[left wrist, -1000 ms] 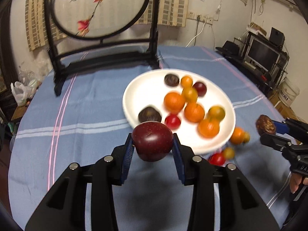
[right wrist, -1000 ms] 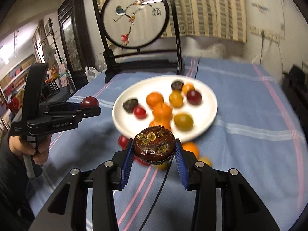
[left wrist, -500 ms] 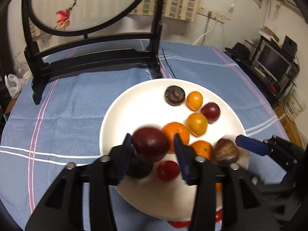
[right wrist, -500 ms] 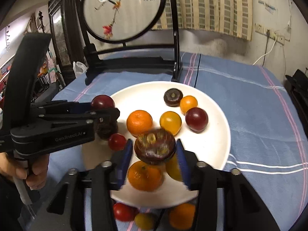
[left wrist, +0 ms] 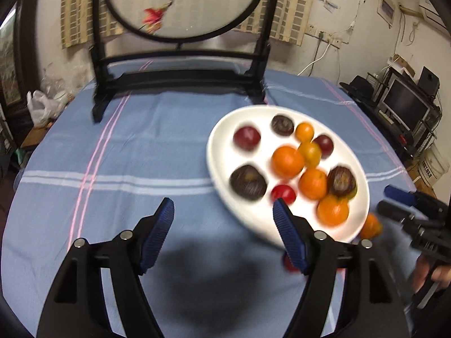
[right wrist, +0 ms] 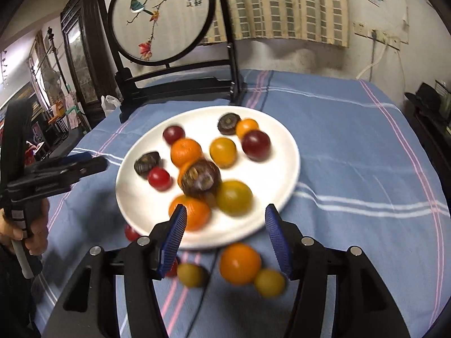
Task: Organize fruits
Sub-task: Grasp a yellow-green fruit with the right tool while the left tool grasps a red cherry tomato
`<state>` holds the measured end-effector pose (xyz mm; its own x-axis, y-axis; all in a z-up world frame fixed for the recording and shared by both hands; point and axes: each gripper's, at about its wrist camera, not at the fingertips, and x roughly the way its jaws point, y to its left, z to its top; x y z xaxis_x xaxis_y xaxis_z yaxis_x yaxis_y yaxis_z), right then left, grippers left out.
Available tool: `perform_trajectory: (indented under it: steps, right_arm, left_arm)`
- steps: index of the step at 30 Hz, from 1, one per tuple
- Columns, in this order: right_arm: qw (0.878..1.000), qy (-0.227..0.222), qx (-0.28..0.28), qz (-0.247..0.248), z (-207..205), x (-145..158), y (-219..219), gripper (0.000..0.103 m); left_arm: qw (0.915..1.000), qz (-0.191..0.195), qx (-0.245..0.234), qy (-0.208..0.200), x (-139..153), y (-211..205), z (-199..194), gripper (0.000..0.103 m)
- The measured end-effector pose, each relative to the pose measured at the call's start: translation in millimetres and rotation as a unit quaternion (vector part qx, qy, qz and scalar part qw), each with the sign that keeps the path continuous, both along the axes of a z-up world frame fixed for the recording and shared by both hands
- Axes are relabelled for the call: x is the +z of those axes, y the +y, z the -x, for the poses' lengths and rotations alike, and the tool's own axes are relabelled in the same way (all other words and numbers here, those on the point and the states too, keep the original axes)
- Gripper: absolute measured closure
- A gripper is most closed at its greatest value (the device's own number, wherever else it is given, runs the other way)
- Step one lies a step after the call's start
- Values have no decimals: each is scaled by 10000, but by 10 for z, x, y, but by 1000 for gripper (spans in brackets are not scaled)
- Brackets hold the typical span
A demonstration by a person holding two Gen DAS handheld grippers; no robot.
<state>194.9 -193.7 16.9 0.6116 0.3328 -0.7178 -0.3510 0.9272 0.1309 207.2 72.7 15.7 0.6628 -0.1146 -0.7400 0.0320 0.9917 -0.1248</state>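
Blue-clothed table (right wrist: pixel 352 146), white plate (right wrist: pixel 284 152), seemingly loose fruits (right wrist: pixel 240 263)

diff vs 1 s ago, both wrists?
Both tongs let go. The left tongs have just been opening and are empty; their dark red plum now lies on the white plate. The right tongs, also just opened and empty, dropped the mottled brown fruit onto the oranges mid-plate. Loose fruits on the blue tablecloth and the embroidered screen are unchanged.

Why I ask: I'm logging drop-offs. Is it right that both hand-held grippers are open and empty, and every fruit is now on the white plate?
Not quite. Both the left hand-held gripper and right hand-held gripper are open and empty, but the right wrist view shows several fruits, such as an orange, on the blue tablecloth beside the white plate.
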Motion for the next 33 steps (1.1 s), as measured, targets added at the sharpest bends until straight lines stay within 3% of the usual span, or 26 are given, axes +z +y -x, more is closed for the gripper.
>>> perform_trajectory:
  steps: [9, 16, 24, 33]
  right_arm:
    - [9999, 88, -136, -46, 357, -68, -81, 44]
    - [9995, 141, -144, 239, 500, -184, -63, 44]
    - [9955, 453, -373, 748, 390, -378, -159, 44]
    - [9934, 682, -177, 908, 84, -529, -133, 44]
  left_arm:
    - [9997, 108, 207, 59, -197, 217, 317, 25]
    - [9999, -99, -71, 39, -272, 36, 387, 25]
    - [9977, -548, -401, 16, -281, -244, 462, 25]
    - [9965, -591, -564, 149, -332, -379, 519, 25]
